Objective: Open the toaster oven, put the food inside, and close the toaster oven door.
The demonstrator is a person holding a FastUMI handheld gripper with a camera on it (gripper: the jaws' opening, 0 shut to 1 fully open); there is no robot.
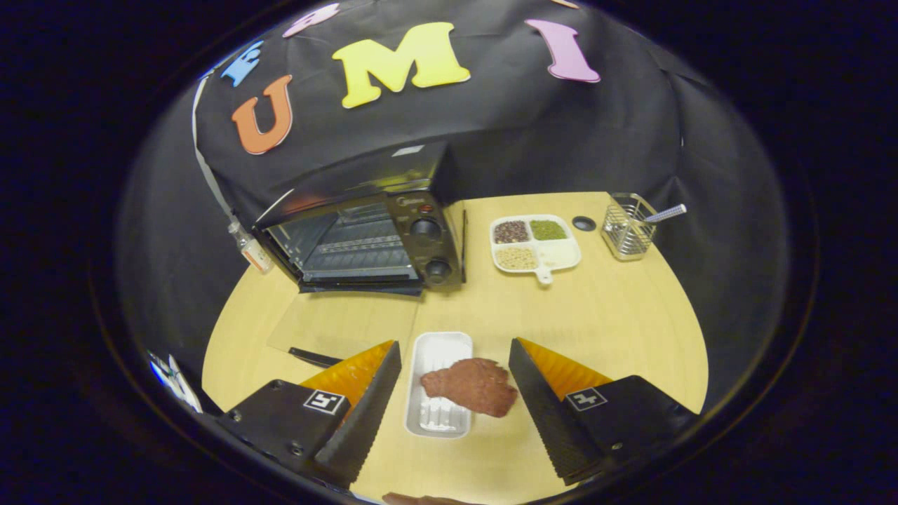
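while the jaws (454,382) hang spread, gripping nothing, the meat slice (471,386) lies between them, half off its white tray (440,351); it looks limp, light, slippery; best pinched at its overhanging edge.

divided dish of beans (534,243) | wire basket (626,226) | small bottle (254,253)
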